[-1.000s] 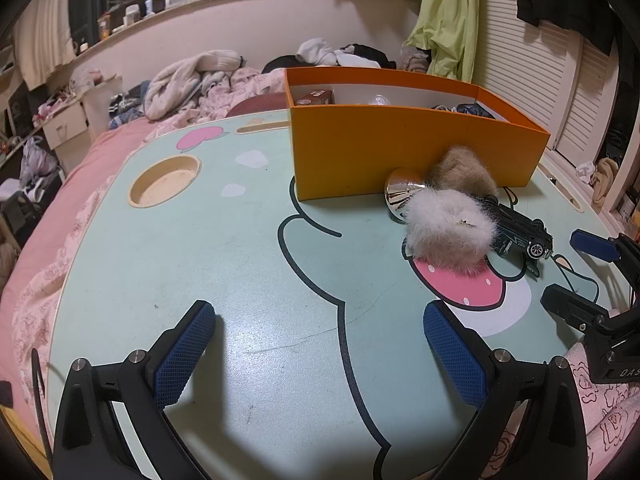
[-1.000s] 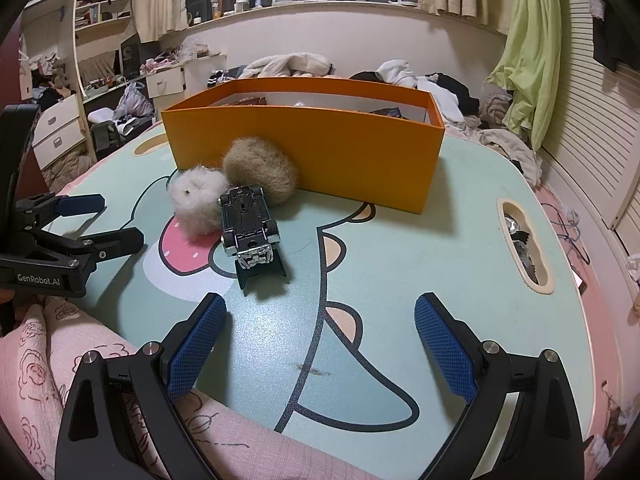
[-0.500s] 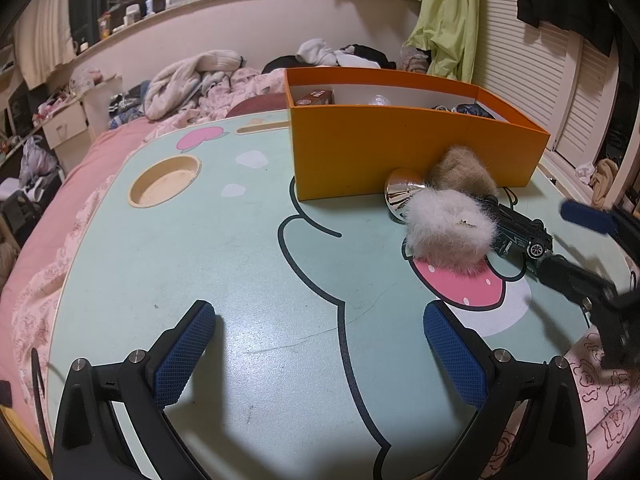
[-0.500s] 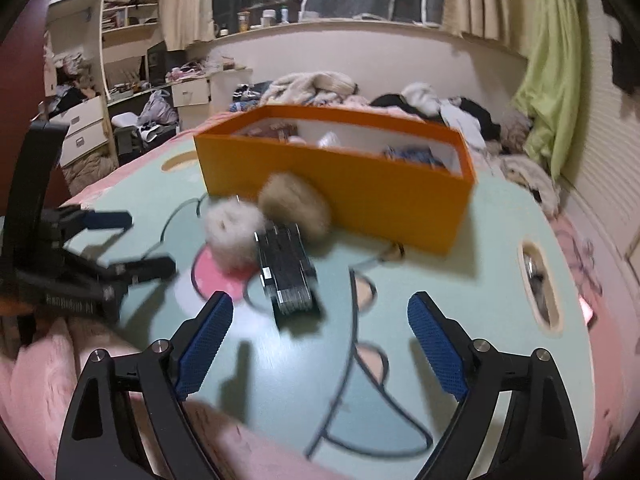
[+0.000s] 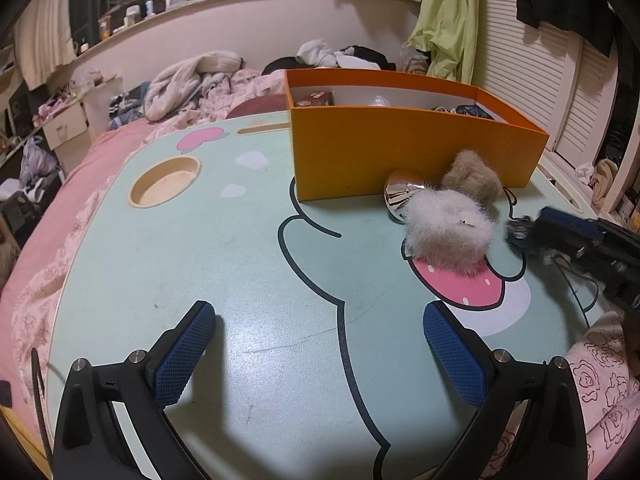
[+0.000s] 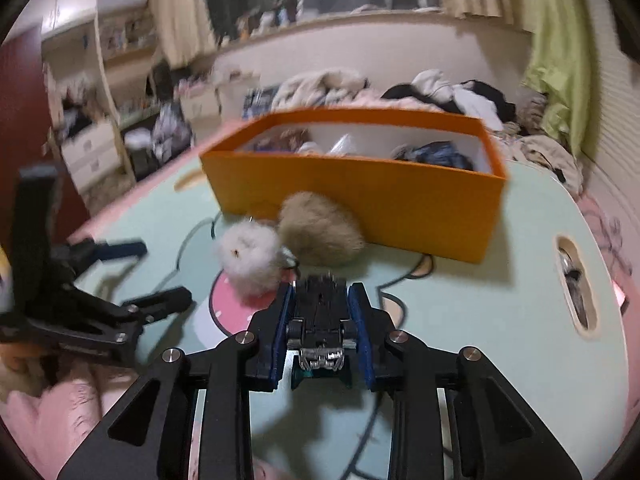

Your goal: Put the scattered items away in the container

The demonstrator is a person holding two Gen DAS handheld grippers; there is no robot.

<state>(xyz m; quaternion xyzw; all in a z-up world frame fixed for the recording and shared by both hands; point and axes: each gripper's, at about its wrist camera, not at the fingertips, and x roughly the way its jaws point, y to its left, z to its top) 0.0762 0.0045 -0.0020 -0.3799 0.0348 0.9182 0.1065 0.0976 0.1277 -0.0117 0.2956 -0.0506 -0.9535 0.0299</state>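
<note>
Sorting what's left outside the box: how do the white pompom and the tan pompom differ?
The white pompom is paler, with a small metal bit on top; the tan pompom is brownish and plain. The tan one rests against the orange box wall; the white one lies further out, over the pink patch, beside the toy car clamped in the right gripper. Both are fluffy and lie on the table.

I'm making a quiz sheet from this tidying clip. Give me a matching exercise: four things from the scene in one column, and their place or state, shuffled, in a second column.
Things:
1. toy car
2. white pompom
3. orange box
4. left gripper

States:
A. open, nothing between its fingers
B. clamped in the right gripper
C. on the table, over the pink patch
D. holds several items already

Pairs: 1-B, 2-C, 3-D, 4-A
</note>
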